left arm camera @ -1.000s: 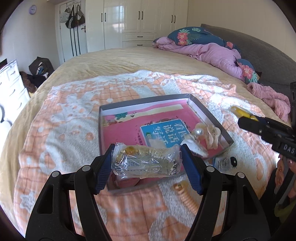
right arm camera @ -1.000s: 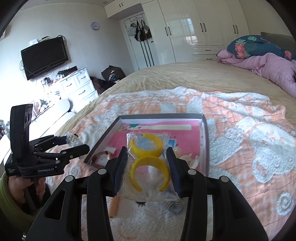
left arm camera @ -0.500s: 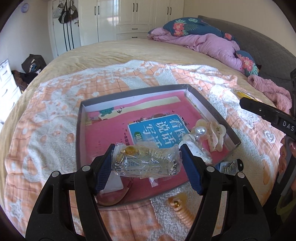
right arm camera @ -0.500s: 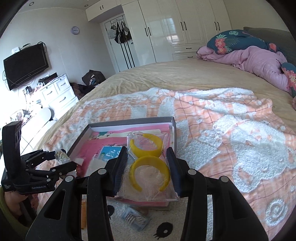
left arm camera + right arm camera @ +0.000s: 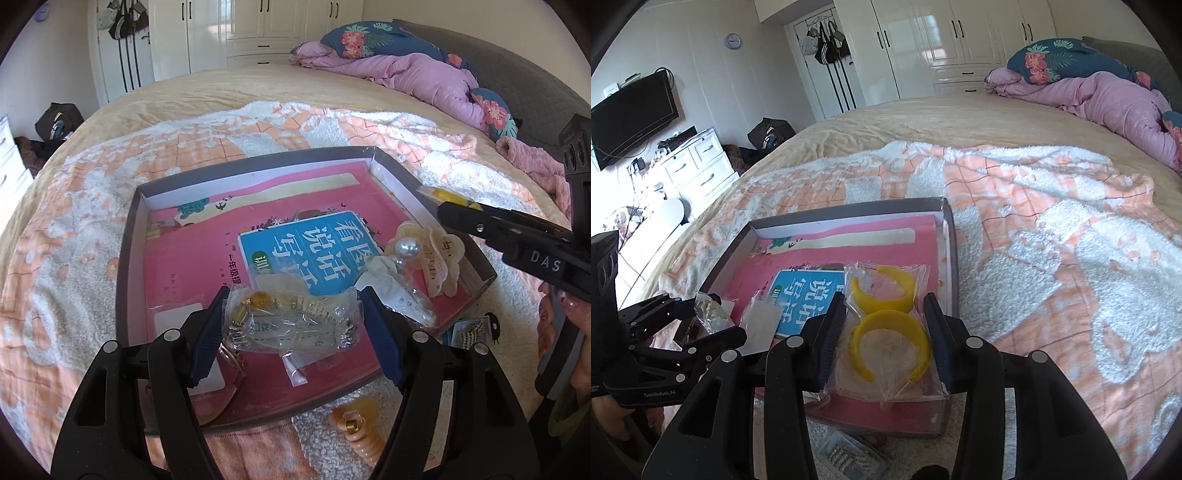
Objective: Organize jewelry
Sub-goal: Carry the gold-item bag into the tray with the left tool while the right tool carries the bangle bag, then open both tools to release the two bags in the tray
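Your left gripper (image 5: 291, 328), angled down over the shallow grey cardboard tray (image 5: 127, 266), clamps a crinkled clear bag of gold jewelry (image 5: 290, 325). Your right gripper (image 5: 884, 332) squeezes a clear bag of yellow plastic cuffs (image 5: 888, 325). Both have dropped closer to the tray since a second ago.

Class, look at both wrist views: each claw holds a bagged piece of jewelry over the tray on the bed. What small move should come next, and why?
Probably lower the left claw a little and open it. Its clear bag of gold jewelry already hangs over the pink floor of the tray, where a pearl hair clip lies. The right claw, gripping the bag of yellow cuffs, can follow.
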`<state>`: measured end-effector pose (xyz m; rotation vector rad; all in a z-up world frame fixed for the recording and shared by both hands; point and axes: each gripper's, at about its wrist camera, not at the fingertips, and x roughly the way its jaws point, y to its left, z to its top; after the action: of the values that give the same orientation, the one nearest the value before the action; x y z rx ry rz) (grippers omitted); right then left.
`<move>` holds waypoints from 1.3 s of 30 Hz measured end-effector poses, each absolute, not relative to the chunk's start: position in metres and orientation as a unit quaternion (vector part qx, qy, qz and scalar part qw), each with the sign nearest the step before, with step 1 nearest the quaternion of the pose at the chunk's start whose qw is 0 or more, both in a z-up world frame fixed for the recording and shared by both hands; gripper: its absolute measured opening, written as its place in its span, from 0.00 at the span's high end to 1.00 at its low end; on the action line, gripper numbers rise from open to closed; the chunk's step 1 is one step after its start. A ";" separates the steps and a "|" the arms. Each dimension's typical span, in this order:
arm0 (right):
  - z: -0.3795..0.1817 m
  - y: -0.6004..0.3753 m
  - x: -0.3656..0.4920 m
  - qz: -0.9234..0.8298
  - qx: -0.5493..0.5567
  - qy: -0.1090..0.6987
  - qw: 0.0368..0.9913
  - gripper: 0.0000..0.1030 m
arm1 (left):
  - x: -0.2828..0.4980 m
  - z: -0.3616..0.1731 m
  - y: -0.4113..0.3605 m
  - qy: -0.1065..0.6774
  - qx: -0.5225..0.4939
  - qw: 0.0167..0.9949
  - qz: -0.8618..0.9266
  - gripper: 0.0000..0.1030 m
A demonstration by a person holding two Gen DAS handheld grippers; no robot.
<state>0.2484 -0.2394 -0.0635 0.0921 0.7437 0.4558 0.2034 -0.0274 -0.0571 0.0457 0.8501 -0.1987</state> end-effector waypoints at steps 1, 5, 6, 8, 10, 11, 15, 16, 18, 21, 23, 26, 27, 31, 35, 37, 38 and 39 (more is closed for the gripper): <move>-0.065 -0.237 0.250 0.220 0.044 0.361 0.905 0.60 | 0.204 -0.058 -0.028 0.412 0.022 0.906 -0.096 0.40; -0.074 -0.236 0.254 0.215 0.046 0.369 0.903 0.59 | 0.207 -0.061 -0.029 0.414 0.025 0.905 -0.096 0.40; -0.075 -0.236 0.254 0.214 0.048 0.371 0.902 0.58 | 0.208 -0.062 -0.029 0.415 0.024 0.905 -0.096 0.40; -0.078 -0.238 0.255 0.213 0.052 0.375 0.901 0.57 | 0.209 -0.063 -0.030 0.416 0.025 0.904 -0.096 0.40; -0.080 -0.239 0.256 0.214 0.055 0.379 0.899 0.55 | 0.210 -0.064 -0.029 0.417 0.024 0.903 -0.096 0.40; -0.080 -0.239 0.256 0.215 0.055 0.381 0.898 0.55 | 0.211 -0.064 -0.029 0.417 0.025 0.903 -0.096 0.40; -0.080 -0.238 0.254 0.218 0.059 0.378 0.898 0.40 | 0.213 -0.067 -0.030 0.419 0.027 0.902 -0.096 0.39; -0.079 -0.238 0.253 0.219 0.059 0.377 0.898 0.38 | 0.213 -0.067 -0.030 0.420 0.027 0.902 -0.096 0.39; -0.078 -0.239 0.251 0.220 0.062 0.376 0.898 0.34 | 0.213 -0.068 -0.031 0.420 0.027 0.902 -0.095 0.39; -0.074 -0.243 0.247 0.215 0.065 0.368 0.902 0.26 | 0.214 -0.071 -0.031 0.424 0.029 0.900 -0.093 0.39; -0.071 -0.246 0.246 0.215 0.067 0.365 0.903 0.26 | 0.214 -0.071 -0.031 0.425 0.030 0.900 -0.092 0.38; -0.066 -0.250 0.243 0.212 0.064 0.358 0.907 0.25 | 0.214 -0.071 -0.031 0.424 0.031 0.900 -0.091 0.37; -0.064 -0.251 0.242 0.212 0.064 0.356 0.908 0.23 | 0.214 -0.071 -0.032 0.424 0.033 0.901 -0.091 0.35; -0.060 -0.254 0.236 0.210 0.067 0.349 0.911 0.14 | 0.214 -0.069 -0.033 0.424 0.040 0.901 -0.088 0.31; -0.059 -0.255 0.234 0.210 0.067 0.350 0.911 0.13 | 0.211 -0.066 -0.032 0.424 0.040 0.901 -0.085 0.28; -0.059 -0.256 0.232 0.209 0.068 0.350 0.911 0.12 | 0.208 -0.061 -0.032 0.420 0.039 0.903 -0.084 0.22; -0.058 -0.257 0.232 0.208 0.069 0.349 0.911 0.12 | 0.207 -0.058 -0.032 0.417 0.039 0.904 -0.083 0.20; -0.057 -0.258 0.230 0.206 0.069 0.347 0.912 0.11 | 0.205 -0.055 -0.031 0.415 0.039 0.905 -0.082 0.17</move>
<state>0.2305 -0.2579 -0.0571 0.1429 0.7160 0.4252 0.2053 -0.0313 -0.0555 0.0810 0.8573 -0.1691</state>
